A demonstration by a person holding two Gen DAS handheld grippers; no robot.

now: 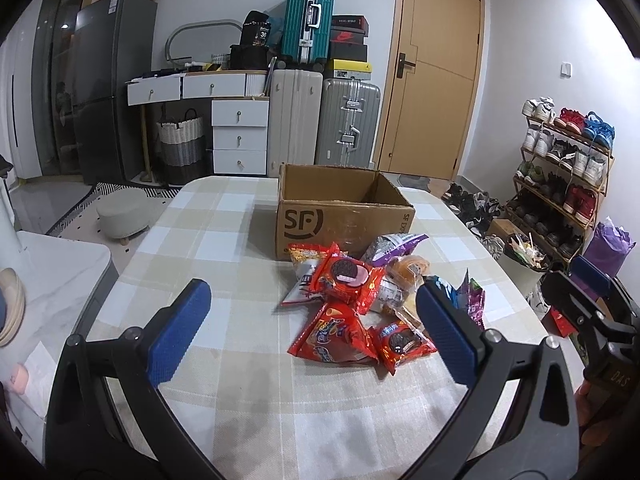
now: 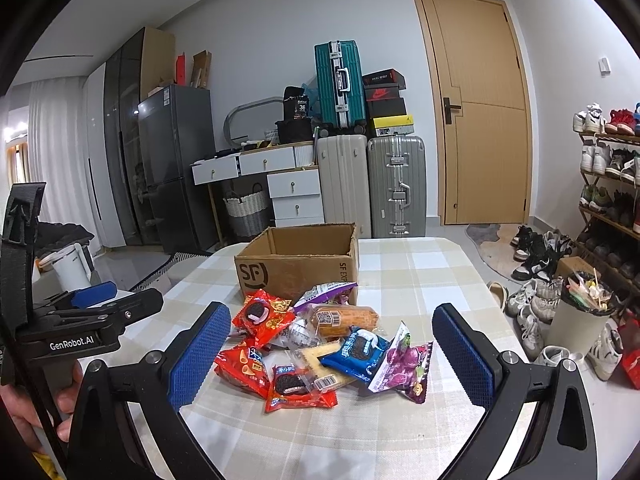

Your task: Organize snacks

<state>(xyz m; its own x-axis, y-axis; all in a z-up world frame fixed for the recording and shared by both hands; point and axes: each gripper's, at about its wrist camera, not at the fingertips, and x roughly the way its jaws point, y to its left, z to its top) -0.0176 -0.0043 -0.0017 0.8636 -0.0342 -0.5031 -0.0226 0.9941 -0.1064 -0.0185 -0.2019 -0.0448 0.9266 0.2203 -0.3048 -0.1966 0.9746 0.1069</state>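
The left gripper (image 1: 316,332) hovered near the table's (image 1: 192,240) near edge, its blue pads spread wide and holding nothing. Just right of centre lay the snack pile (image 2: 316,344): a red Oreo pack (image 1: 346,278) on top, a red chip bag (image 1: 334,336) nearer, a blue Oreo pack (image 2: 358,354) and a purple packet (image 2: 402,362) towards the right. Directly behind the pile, touching it, stood the open cardboard box (image 1: 340,208). The right gripper (image 2: 330,356) hung before the pile, likewise spread apart and empty.
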